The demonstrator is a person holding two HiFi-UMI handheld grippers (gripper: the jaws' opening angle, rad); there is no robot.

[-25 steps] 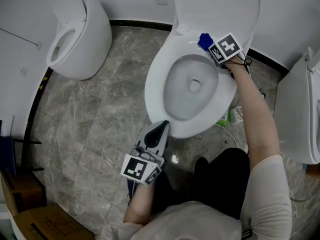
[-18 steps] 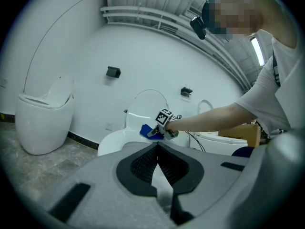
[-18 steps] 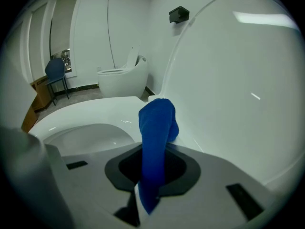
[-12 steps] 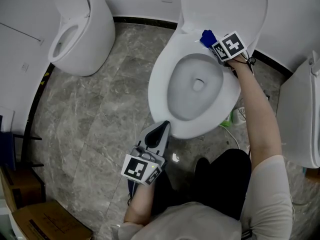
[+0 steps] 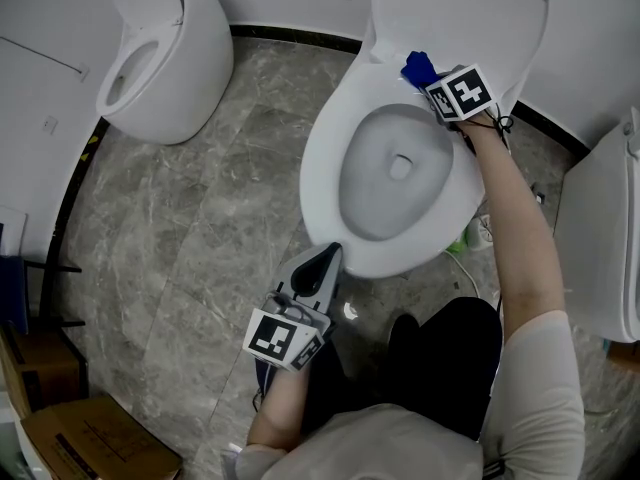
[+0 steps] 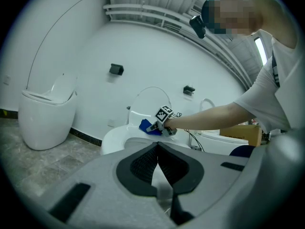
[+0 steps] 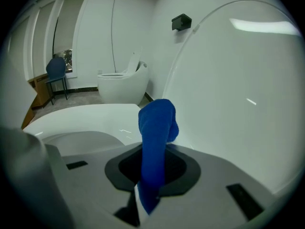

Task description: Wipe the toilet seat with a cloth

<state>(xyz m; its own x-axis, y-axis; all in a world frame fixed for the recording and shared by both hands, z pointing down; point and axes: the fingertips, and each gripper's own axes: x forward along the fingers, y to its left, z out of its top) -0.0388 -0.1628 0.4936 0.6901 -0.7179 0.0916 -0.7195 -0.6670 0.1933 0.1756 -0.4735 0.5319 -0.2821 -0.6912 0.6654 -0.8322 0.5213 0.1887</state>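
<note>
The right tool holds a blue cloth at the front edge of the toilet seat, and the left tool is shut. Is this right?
Not the front edge: in the head view the right tool holds the blue cloth at the back of the toilet seat, by the raised lid. The left tool is shut.

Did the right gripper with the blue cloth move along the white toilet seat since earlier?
No. The right gripper, shut on the blue cloth, keeps its place at the rear of the white toilet seat, below the raised lid; only the camera shifted.
</note>
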